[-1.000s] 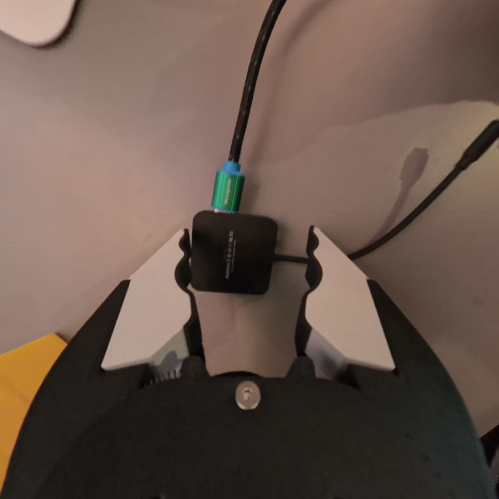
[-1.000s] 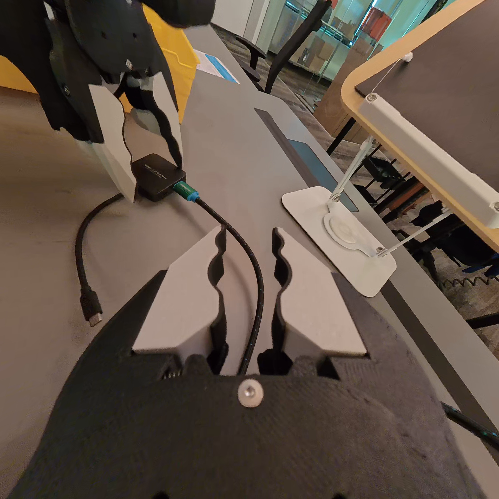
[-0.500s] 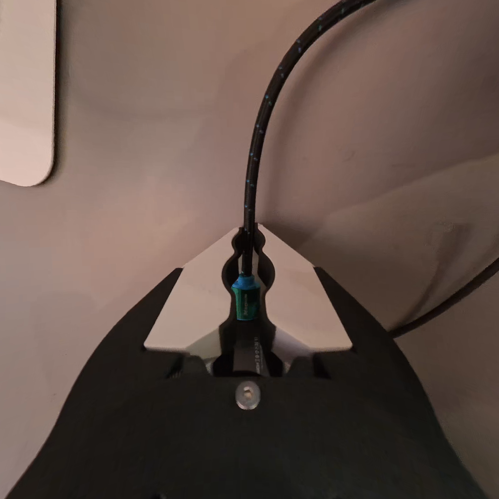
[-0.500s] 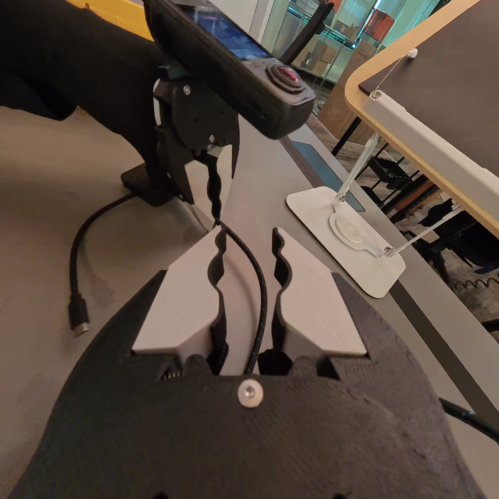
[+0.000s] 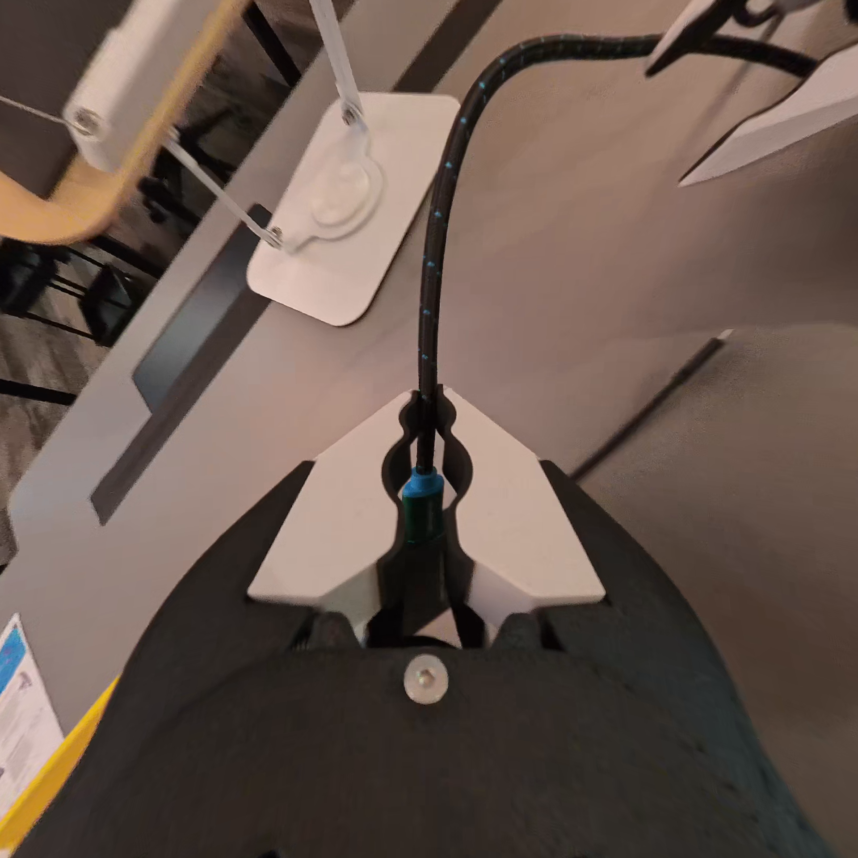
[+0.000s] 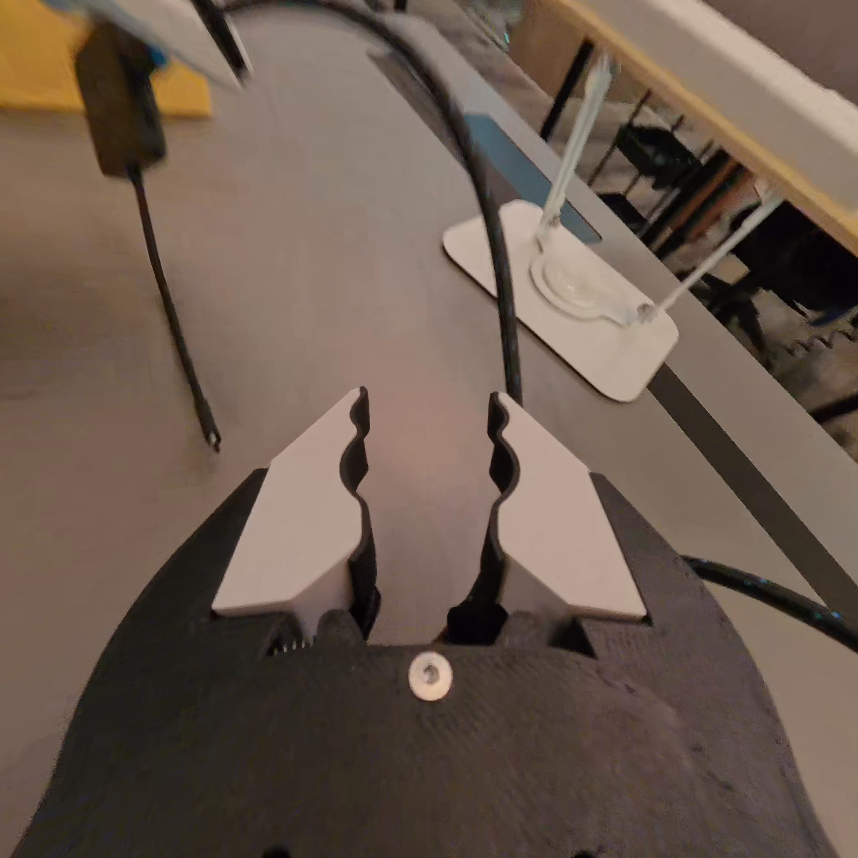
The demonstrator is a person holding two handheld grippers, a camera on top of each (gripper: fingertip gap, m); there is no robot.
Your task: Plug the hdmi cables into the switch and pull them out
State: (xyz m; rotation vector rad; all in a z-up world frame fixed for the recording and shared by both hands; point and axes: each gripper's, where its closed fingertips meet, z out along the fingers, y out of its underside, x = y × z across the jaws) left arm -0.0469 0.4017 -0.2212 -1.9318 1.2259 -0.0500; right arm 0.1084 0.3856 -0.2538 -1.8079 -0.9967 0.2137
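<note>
My left gripper (image 5: 427,394) is shut on the black switch (image 5: 418,573), which sits deep between its jaws and is held off the grey table (image 6: 278,278). The green HDMI plug (image 5: 420,510) with a blue collar is plugged into the switch. Its braided cable (image 5: 438,223) arcs up to the right. In the right wrist view the switch (image 6: 120,107) hangs at top left, and its short lead (image 6: 172,302) dangles to the table. My right gripper (image 6: 429,394) is open and holds nothing. The braided cable (image 6: 503,278) runs down behind its right finger.
A white stand base (image 6: 580,315) with clear rods sits near the table's right edge; it also shows in the left wrist view (image 5: 348,209). A yellow bin (image 6: 37,60) is at the far left. A second, wood-edged desk (image 6: 696,93) lies beyond the gap. Tip to tip, the grippers are about 15 centimeters apart.
My left gripper closed on the switch and lifted it off the table, swinging its view toward the stand. My right gripper opened wider, and the cable slid from between its fingers to the right.
</note>
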